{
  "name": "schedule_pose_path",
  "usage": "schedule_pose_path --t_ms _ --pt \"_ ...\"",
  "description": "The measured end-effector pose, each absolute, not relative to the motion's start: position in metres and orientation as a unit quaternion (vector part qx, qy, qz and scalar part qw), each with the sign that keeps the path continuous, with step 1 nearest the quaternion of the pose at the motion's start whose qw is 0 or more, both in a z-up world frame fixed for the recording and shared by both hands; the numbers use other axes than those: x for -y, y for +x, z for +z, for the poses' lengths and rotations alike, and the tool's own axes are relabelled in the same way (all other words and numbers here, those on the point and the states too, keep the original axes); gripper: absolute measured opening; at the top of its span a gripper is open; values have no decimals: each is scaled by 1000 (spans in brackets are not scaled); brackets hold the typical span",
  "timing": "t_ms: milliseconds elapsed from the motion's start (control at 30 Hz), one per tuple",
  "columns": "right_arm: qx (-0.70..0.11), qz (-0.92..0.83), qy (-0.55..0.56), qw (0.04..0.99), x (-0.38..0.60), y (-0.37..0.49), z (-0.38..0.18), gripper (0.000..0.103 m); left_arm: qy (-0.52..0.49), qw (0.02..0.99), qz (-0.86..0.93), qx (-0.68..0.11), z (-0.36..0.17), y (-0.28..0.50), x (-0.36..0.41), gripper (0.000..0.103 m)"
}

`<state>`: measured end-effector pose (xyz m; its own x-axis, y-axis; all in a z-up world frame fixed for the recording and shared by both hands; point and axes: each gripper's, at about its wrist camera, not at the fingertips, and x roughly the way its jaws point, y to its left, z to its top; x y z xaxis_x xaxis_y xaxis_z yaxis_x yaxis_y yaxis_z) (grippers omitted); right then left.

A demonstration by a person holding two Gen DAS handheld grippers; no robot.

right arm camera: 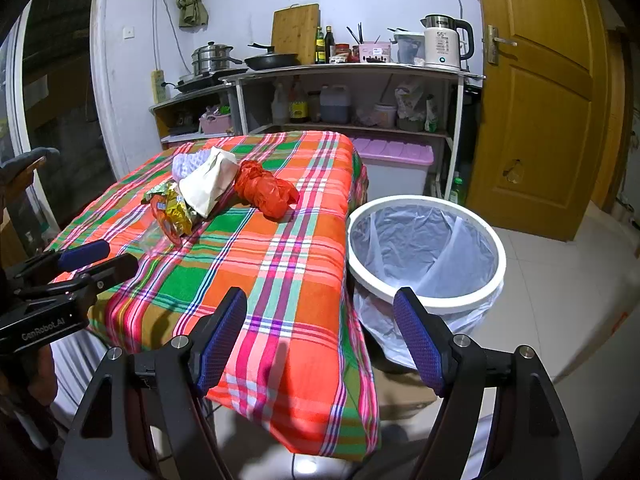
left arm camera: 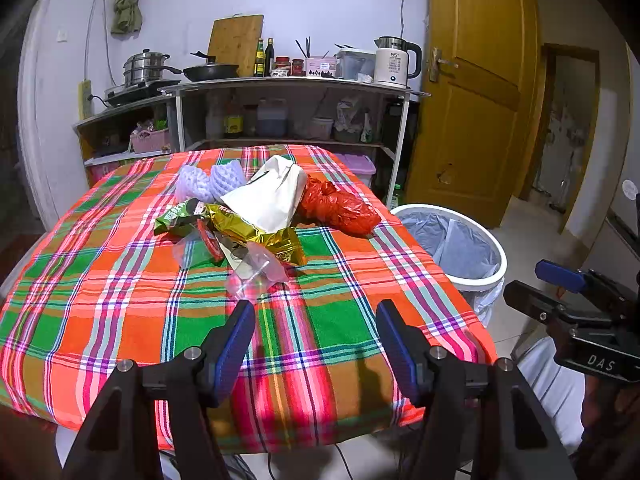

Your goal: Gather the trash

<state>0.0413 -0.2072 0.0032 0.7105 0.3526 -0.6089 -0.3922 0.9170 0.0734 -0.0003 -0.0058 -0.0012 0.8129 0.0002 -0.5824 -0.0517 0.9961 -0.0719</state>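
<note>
A heap of trash lies mid-table on the plaid cloth point(left arm camera: 120, 280): a white paper bag point(left arm camera: 272, 196), a red plastic bag point(left arm camera: 340, 206), a gold wrapper point(left arm camera: 260, 236), a green wrapper point(left arm camera: 176, 218), clear plastic film point(left arm camera: 256, 276) and white foam nets point(left arm camera: 212, 182). My left gripper point(left arm camera: 316, 312) is open just short of the clear film, nothing between its fingers. My right gripper point(right arm camera: 320, 304) is open over the table's near right corner, empty. The red bag point(right arm camera: 266, 190) and paper bag point(right arm camera: 210, 182) lie well ahead of it. A white bin point(right arm camera: 426, 240) with a liner stands right of the table.
Behind the table stands a shelf unit point(left arm camera: 288, 88) with pans, bottles and a kettle point(left arm camera: 396, 62). A lilac-lidded box point(right arm camera: 396, 160) sits on the floor by the shelf. A wooden door point(left arm camera: 476, 92) is at the right, tiled floor point(right arm camera: 560, 280) beyond the bin.
</note>
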Motion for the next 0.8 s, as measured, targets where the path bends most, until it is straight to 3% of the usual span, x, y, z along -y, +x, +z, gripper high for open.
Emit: schedule_pose_path --t_ms 800 --pt "-327 199 -31 923 207 43 0 76 -43 951 13 -306 -2 -1 5 62"
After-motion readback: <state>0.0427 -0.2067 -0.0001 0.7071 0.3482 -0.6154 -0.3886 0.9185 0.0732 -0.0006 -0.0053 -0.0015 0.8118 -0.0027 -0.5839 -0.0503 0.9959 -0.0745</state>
